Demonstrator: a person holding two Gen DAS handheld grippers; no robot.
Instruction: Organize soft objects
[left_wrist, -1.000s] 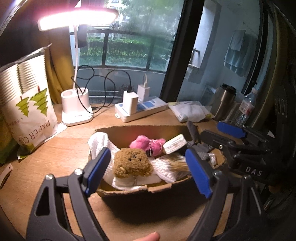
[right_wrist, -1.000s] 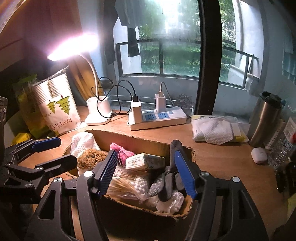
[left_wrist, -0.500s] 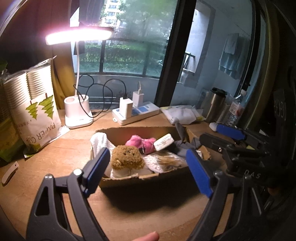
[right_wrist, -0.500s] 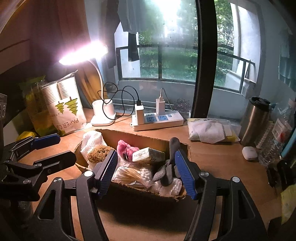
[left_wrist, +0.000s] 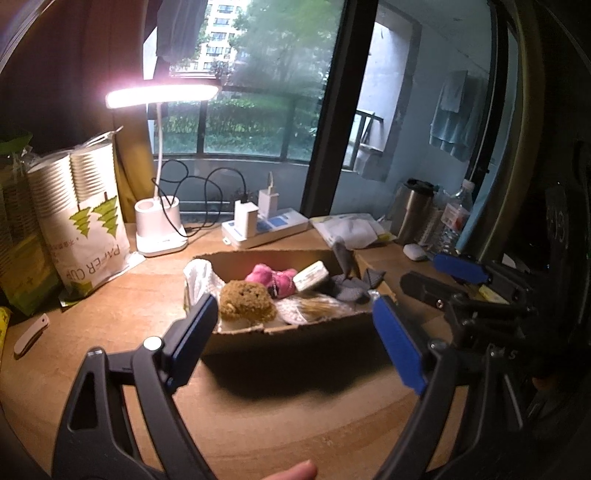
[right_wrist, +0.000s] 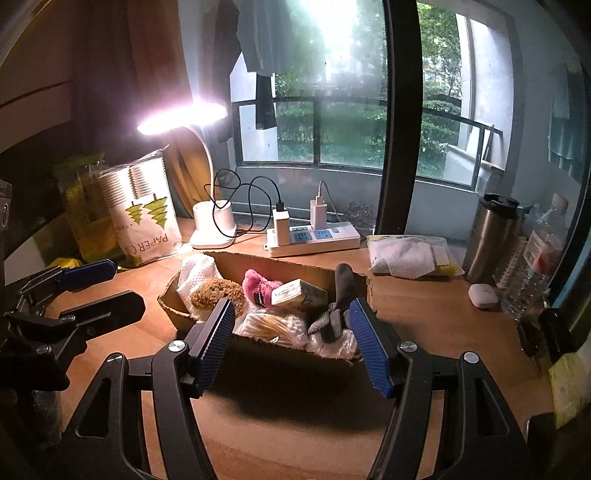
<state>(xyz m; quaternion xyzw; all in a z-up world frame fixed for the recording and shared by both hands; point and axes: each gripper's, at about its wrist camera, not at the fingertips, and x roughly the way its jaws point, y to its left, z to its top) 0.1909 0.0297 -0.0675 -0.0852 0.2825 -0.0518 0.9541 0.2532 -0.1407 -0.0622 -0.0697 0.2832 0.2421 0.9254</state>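
Box: shallow brown cardboard box (left_wrist: 295, 325), mid-desk, packed w/ soft stuff.
Toys: brown fuzzy plush (left_wrist: 245, 301) at box's front-left; pink plush (left_wrist: 271, 277) behind it.
L claw: left gripper (left_wrist: 295, 343) released, empty, short of box front.
R claw: right gripper (right_wrist: 291, 339) released, empty, near box front.
Tip: approach slow, pinch one item, don't snag box rim.

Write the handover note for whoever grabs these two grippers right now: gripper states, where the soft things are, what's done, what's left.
Left gripper: open, empty, short of the cardboard box.
Right gripper: open, empty, also in front of the box.
In the box: brown plush, pink plush, white cloth, tissue pack, cotton swab bag, grey sock.
Done: these soft things sit in the box.
Left: a bagged white cloth lies on the desk right of the box; possibly next.
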